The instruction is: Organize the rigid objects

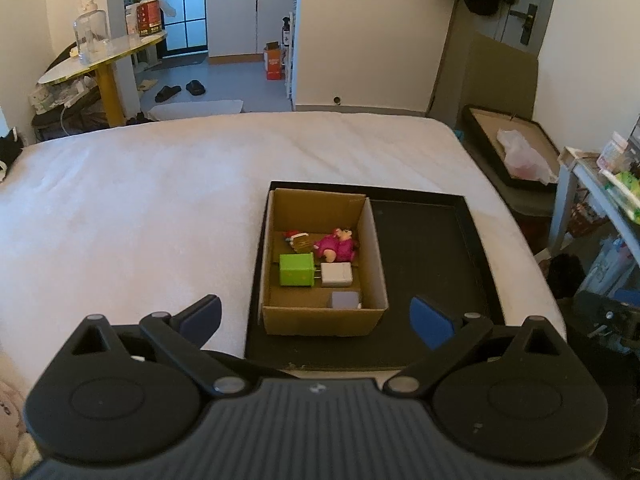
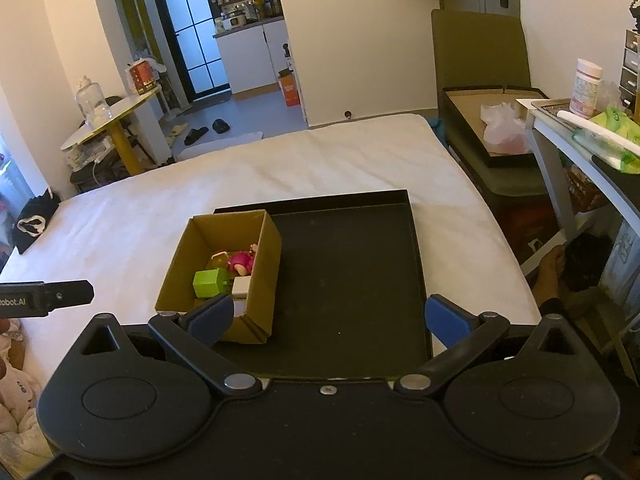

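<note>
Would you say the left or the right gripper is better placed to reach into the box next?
Left, probably. The left gripper is open and lined up with the box; the right gripper faces the bare tray.

Left gripper (image 1: 316,318): matte black body with a ribbed dark-grey top plate, two round black discs at the sides, triangular cut-outs on the outer arms, black linkage bars pinned with silver round-head rivets, and blue pads on the fingers (image 1: 430,320). Right gripper (image 2: 329,317): same black build, smooth top with one small silver screw at centre, silver rivets at the link joints, triangular cut-outs, round discs and blue finger pads (image 2: 446,320). In the right wrist view the left unit's black side shows white lettering ending "tobot.AI".
</note>
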`<action>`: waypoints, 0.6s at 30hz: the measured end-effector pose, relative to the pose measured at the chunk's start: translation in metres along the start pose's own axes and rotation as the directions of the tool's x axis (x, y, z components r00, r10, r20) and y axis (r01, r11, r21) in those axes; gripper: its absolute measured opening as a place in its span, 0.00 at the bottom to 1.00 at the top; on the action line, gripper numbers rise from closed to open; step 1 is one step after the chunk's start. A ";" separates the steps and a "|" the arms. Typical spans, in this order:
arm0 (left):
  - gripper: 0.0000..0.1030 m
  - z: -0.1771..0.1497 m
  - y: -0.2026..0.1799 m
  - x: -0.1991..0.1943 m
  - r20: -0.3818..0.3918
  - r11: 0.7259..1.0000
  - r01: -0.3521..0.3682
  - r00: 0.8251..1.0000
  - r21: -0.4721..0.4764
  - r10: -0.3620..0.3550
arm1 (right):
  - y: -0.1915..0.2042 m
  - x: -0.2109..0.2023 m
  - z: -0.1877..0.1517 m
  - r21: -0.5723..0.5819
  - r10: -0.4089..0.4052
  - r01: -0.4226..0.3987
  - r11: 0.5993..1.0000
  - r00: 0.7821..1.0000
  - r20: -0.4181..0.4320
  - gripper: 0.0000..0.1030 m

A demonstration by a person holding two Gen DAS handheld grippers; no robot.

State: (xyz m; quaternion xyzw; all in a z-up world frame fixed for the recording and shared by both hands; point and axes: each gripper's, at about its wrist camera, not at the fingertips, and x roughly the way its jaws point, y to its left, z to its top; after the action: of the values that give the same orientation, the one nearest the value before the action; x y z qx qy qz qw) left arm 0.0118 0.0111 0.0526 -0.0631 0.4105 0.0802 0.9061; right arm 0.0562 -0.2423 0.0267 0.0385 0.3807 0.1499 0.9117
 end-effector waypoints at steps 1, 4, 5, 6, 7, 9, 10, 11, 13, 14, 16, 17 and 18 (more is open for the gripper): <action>0.97 0.000 0.000 0.000 -0.002 1.000 -0.002 1.000 0.002 0.002 | 0.000 0.001 0.000 0.000 -0.002 0.002 1.000 1.000 -0.003 1.00; 0.97 0.001 0.001 0.001 -0.005 1.000 0.001 1.000 -0.004 -0.001 | 0.001 0.002 -0.001 -0.008 0.002 -0.002 1.000 1.000 -0.010 1.00; 0.97 0.001 0.002 0.001 -0.005 1.000 0.002 1.000 -0.003 -0.002 | 0.001 0.002 -0.001 -0.010 0.003 -0.003 1.000 1.000 -0.015 1.00; 0.97 0.000 0.002 0.001 -0.005 1.000 0.002 1.000 -0.001 -0.002 | 0.002 0.003 -0.001 -0.012 0.001 -0.001 1.000 1.000 -0.017 1.00; 0.97 0.000 0.002 0.001 -0.005 1.000 0.003 1.000 0.001 -0.003 | 0.001 0.003 -0.002 -0.013 0.001 -0.001 1.000 1.000 -0.017 1.00; 0.97 -0.001 0.003 0.001 -0.008 1.000 0.004 1.000 0.001 -0.004 | 0.001 0.003 -0.002 -0.012 0.001 -0.002 1.000 1.000 -0.021 1.00; 0.97 0.000 0.002 0.001 -0.010 1.000 0.005 1.000 0.000 -0.005 | 0.000 0.004 -0.002 -0.011 0.000 0.000 1.000 1.000 -0.022 1.00; 0.97 0.000 0.002 0.002 -0.012 1.000 0.006 1.000 0.000 -0.006 | 0.000 0.004 -0.002 -0.012 -0.002 0.002 1.000 1.000 -0.021 1.00; 0.97 -0.001 0.002 0.001 -0.013 1.000 0.006 1.000 0.002 -0.006 | 0.000 0.004 -0.002 -0.013 -0.003 0.003 1.000 1.000 -0.021 1.00; 0.97 -0.001 0.002 0.001 -0.013 1.000 0.008 1.000 0.003 -0.008 | 0.001 0.004 -0.002 -0.012 -0.005 0.004 1.000 1.000 -0.021 1.00; 0.97 -0.001 0.002 0.001 -0.014 1.000 0.003 1.000 0.004 -0.003 | 0.001 0.004 -0.002 -0.010 -0.006 0.005 1.000 1.000 -0.025 1.00; 0.97 -0.001 0.003 0.000 -0.014 1.000 0.002 1.000 0.004 -0.002 | 0.000 0.005 -0.002 -0.007 -0.001 0.000 1.000 1.000 -0.026 1.00; 0.97 0.000 0.003 0.000 -0.014 1.000 0.004 1.000 0.002 -0.004 | 0.000 0.005 -0.002 -0.009 0.001 -0.001 1.000 1.000 -0.026 1.00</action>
State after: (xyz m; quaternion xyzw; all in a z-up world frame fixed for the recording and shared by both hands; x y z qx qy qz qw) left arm 0.0114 0.0136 0.0523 -0.0635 0.4166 0.0774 0.9036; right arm 0.0577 -0.2408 0.0223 0.0328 0.3920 0.1526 0.9066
